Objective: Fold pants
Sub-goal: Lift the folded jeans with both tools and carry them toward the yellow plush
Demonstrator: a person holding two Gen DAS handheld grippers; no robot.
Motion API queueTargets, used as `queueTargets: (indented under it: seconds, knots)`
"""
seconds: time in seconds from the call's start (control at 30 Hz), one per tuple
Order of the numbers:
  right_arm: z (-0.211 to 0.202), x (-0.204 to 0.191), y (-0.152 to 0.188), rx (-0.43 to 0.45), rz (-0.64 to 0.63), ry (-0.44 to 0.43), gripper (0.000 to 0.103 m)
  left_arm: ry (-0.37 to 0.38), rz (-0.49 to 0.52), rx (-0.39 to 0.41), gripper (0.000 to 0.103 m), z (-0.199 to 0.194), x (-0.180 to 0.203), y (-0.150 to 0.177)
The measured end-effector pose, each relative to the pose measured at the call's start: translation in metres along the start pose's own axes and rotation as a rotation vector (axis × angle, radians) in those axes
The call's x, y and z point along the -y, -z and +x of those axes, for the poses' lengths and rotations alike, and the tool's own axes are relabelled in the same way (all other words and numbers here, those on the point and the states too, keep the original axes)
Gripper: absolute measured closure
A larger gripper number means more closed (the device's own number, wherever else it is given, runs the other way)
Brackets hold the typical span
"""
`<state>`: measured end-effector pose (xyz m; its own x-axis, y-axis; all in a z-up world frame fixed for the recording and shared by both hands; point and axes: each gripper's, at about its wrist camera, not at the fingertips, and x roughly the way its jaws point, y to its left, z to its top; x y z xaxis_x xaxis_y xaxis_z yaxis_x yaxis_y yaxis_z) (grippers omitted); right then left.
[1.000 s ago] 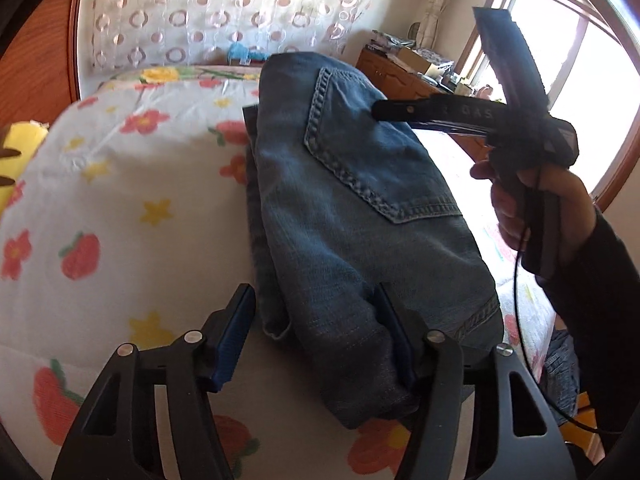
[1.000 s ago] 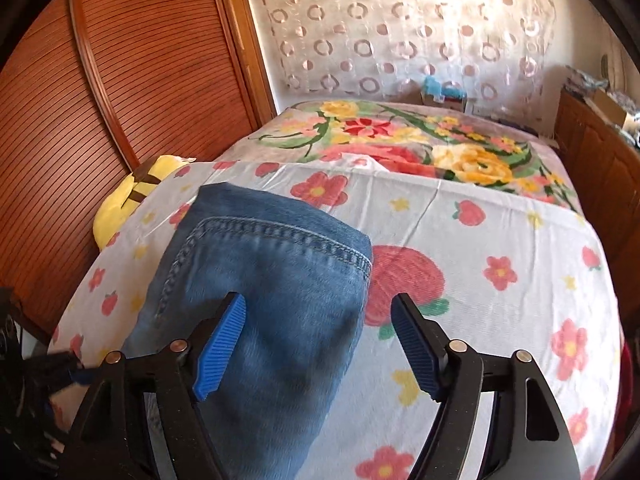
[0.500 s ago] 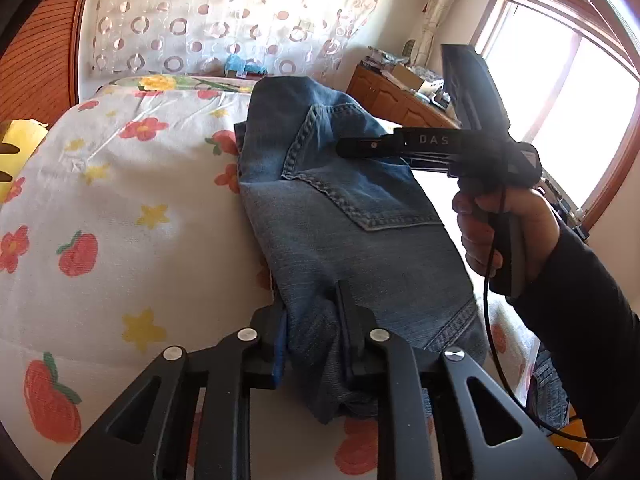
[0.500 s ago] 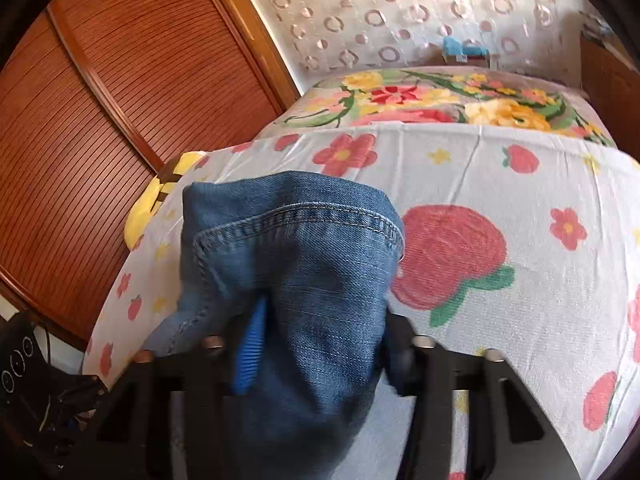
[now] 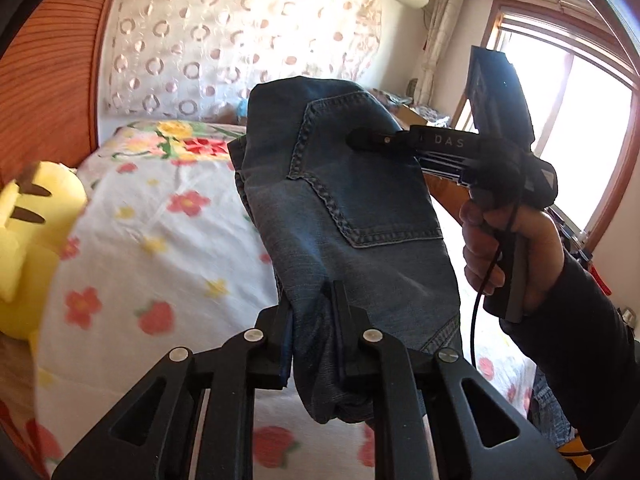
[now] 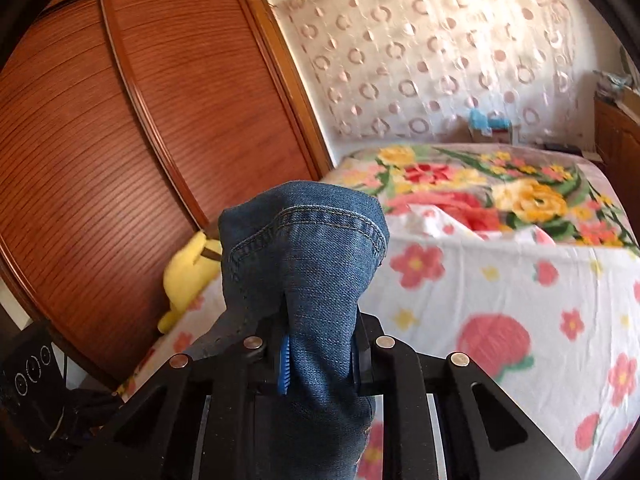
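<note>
The folded blue denim pants hang in the air above the bed, back pocket facing up. My left gripper is shut on the near end of the bundle. My right gripper is shut on the other end of the pants, which bulge up between its fingers. In the left wrist view the right gripper reaches in from the right, held by a hand, its tips pressed into the denim beside the pocket.
The bed with a white flower-print sheet lies below, a floral blanket at its far end. A yellow plush toy sits at the bed's left edge by the wooden wardrobe. A window and dresser are right.
Both grippers closed on the ends of the folded pants, then lifted the bundle off the sheet. The views now sit higher above the bed.
</note>
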<state>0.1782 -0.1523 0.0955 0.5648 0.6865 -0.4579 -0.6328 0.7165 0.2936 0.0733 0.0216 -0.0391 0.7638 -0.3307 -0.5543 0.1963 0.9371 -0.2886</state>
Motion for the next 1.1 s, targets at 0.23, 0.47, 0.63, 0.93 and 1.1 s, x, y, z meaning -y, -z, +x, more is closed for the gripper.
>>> queueTargets:
  seconds: [0.23,0.47,0.63,0.93,1.1]
  knots:
    - [0.035,-0.011,-0.007,0.011,-0.034,-0.034,0.082,-0.051,-0.003,0.043,0.087,-0.018,-0.032,-0.012]
    - [0.093,-0.023,-0.025,0.03,-0.065,-0.076,0.082,-0.126,-0.03,0.082,0.087,-0.027,-0.08,-0.03]
    - [0.137,-0.025,-0.03,0.009,-0.064,-0.096,0.082,-0.181,-0.033,0.091,0.087,-0.026,-0.116,-0.043]
    - [0.201,-0.015,-0.044,-0.032,-0.072,-0.122,0.082,-0.189,-0.055,0.069,0.088,-0.009,-0.149,-0.05]
    - [0.214,-0.018,-0.056,-0.051,-0.066,-0.135,0.083,-0.185,-0.069,0.072,0.088,-0.017,-0.151,-0.051]
